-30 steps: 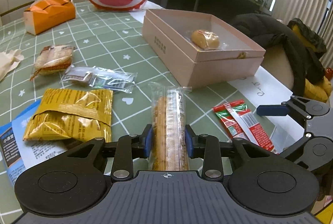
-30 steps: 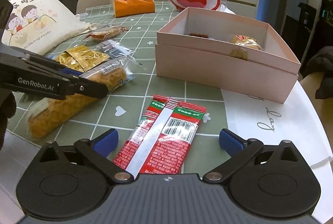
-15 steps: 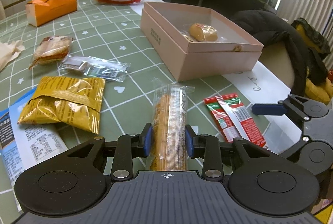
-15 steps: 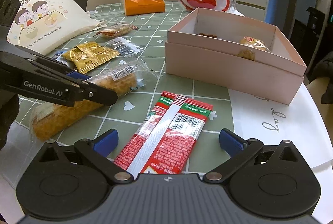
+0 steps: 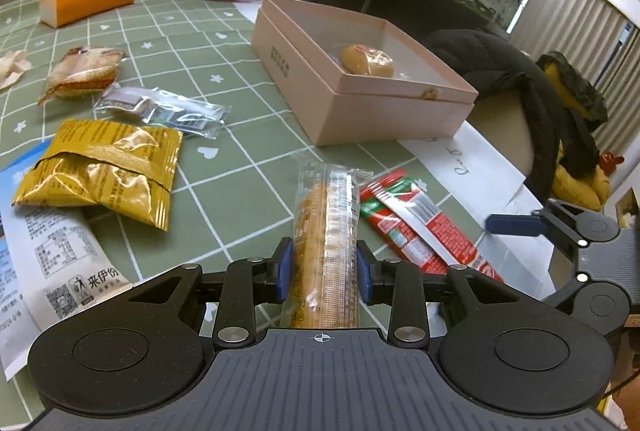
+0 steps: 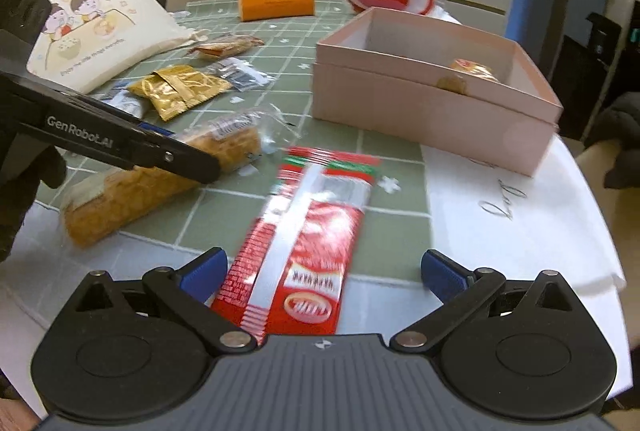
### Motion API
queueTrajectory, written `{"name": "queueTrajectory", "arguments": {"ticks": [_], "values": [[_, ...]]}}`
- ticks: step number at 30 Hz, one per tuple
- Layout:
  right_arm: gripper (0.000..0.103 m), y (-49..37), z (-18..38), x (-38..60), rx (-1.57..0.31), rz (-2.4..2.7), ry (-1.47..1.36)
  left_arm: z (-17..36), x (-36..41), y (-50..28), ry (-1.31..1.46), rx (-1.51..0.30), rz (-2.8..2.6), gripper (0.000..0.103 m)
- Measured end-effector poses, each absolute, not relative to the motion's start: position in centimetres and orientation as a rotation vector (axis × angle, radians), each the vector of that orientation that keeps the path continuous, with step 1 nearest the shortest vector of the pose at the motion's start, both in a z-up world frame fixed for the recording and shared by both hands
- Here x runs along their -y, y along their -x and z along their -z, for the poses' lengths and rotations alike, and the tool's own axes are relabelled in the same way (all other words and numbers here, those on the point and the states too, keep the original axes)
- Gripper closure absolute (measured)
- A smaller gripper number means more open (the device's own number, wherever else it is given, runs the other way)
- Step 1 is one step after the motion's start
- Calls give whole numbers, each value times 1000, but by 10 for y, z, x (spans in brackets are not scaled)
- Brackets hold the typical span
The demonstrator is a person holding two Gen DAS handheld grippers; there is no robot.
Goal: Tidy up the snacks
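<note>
Forward creeps the right gripper (image 6: 320, 267), jaws spread wide around the red-and-white foil snack packet (image 6: 304, 243) lying on the green checked tablecloth (image 6: 328, 71). Left gripper (image 5: 324, 271) clamps the clear-wrapped biscuit roll (image 5: 328, 231), near the open pink cardboard box (image 5: 360, 103).

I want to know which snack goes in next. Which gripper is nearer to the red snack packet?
Right. The right gripper stands open astride the near end of the red snack packet, which lies flat on the table. The left gripper is beside it, clamped on the long biscuit pack.
</note>
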State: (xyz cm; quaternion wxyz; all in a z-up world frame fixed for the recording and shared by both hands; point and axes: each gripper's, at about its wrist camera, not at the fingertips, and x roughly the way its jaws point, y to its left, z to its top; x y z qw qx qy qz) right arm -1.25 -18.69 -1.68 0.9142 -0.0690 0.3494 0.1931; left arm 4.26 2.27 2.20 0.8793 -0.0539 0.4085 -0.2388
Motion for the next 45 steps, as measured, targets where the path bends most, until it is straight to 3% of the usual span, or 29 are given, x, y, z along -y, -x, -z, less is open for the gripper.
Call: {"name": "queueTrajectory", "arguments": {"ticks": [7,12,20,24,35,39,45], "values": [[6,19,7,200,-719,-334,114,-23,-23,-39,115,-848,488,67],[31,12,4,189,-713,-352,101,-23,-22,-38,104,-846,482,67],[31,-6,11,166,-698,-376,104,-23,-21,-36,89,-838,481,67],[47,-5,10,162,-689,-393,128,-22,-17,-33,56,-823,477,67],[56,21,-9,199,-656,-358,115,-23,-9,-20,30,-771,420,68],[57,25,-34,231,-625,-376,22,-64,-10,-8,116,-678,469,69],[57,14,-145,265,-401,-395,-60,-197,-4,-11,138,-280,428,69]]}}
